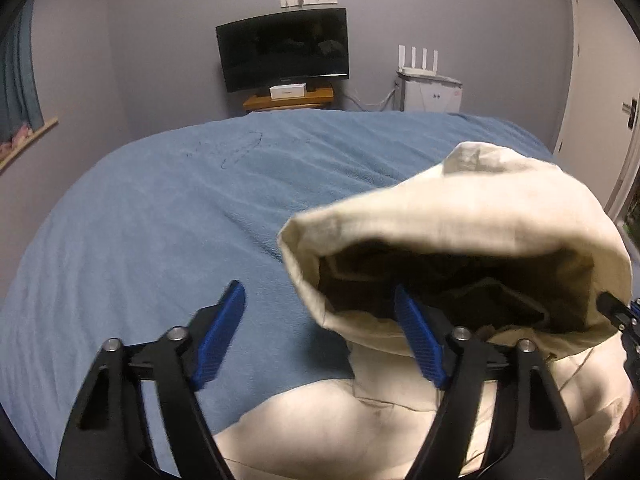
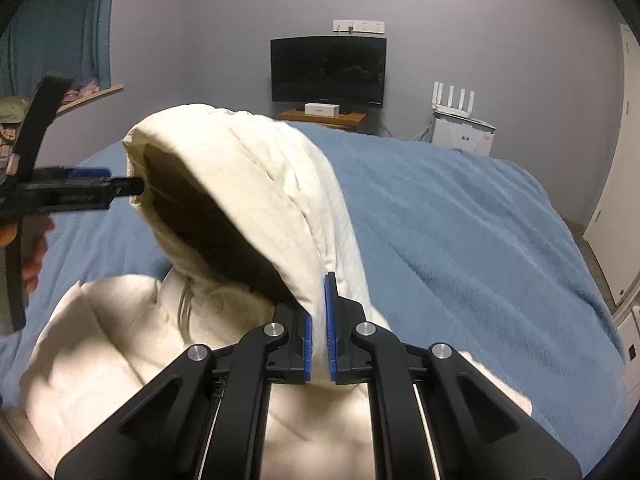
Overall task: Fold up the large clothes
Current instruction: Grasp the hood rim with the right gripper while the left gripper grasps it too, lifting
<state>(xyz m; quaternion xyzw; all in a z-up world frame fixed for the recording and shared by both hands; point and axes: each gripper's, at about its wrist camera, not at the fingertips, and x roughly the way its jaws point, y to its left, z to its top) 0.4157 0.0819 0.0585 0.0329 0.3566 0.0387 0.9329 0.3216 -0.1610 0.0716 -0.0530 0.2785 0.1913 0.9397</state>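
From the left wrist, a cream hooded jacket (image 1: 360, 420) lies on the blue blanket (image 1: 160, 220) of a bed, its body flat at the near edge and its hood (image 1: 480, 216) lifted clear of the bedding, the dark lining facing the camera. The hood stands up because something holds its far rim: at the right edge of this view the tip of the right gripper (image 1: 618, 312) meets the hood's edge. The left gripper (image 1: 320, 300) has its jaws standing moderately wide with nothing pressed between them. Its left pad sits over bare blanket, and its right pad pokes just inside the hood's opening, so the near rim of the hood lies between the two pads but is not clamped. That placement looks like a reach for the rim, so both sides of the hood can be steered together.

From the right wrist, the right gripper (image 2: 318, 320) has its jaws drawn nearly together on the pale edge of the hood (image 2: 240, 168), the fabric running up between the pads. This pinch is what keeps the hood raised and open like a tent above the jacket (image 2: 120, 340). Across the opening, the left gripper (image 2: 132, 188) comes in from the left with its tip at the hood's opposite rim. A hand (image 2: 34, 252) shows below it. A dark monitor (image 2: 328, 70) stands against the far wall, well apart from the work.
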